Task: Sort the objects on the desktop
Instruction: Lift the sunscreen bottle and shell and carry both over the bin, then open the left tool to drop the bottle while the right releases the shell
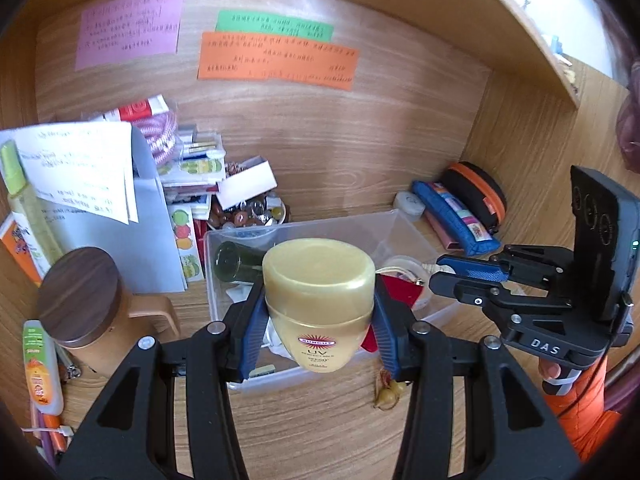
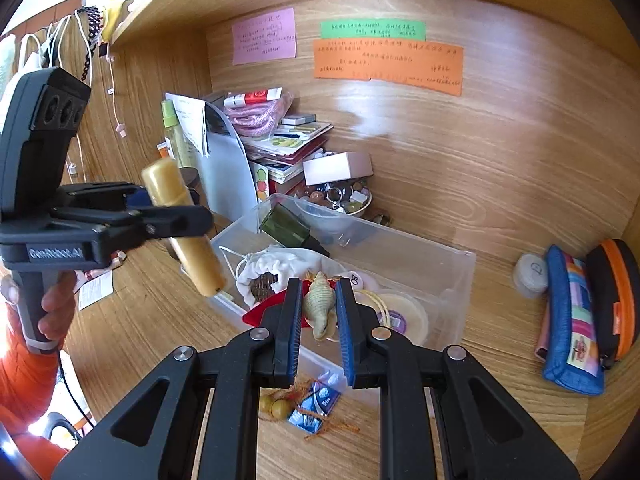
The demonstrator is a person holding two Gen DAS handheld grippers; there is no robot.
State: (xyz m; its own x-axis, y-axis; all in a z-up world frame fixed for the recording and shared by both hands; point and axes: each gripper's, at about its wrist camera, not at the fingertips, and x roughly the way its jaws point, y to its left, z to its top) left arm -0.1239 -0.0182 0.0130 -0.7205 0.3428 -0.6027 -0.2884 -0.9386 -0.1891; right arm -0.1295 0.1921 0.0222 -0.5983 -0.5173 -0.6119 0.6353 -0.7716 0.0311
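My left gripper [image 1: 319, 312] is shut on a gold sunscreen bottle [image 1: 320, 300], cap pointing away, held above the near side of a clear plastic box [image 1: 404, 224]. The same bottle [image 2: 184, 228] shows tilted in the right wrist view, gripped by the left gripper [image 2: 168, 216]. My right gripper [image 2: 319, 312] is shut on a ribbed seashell [image 2: 319, 304] over the box [image 2: 460, 276]; the right gripper also shows in the left wrist view [image 1: 444, 272]. The box holds a dark green bottle [image 2: 288, 228], a white pouch [image 2: 268, 268], a red item and a round disc.
A gold charm with orange tassel [image 2: 280, 406] and blue packets [image 2: 316, 404] lie on the desk before the box. A blue pencil case [image 2: 572, 320] and orange-black case [image 2: 616, 304] lie right. A wooden-lidded mug [image 1: 84, 300], papers, a book stack and a bowl of stones [image 2: 340, 196] stand left and behind.
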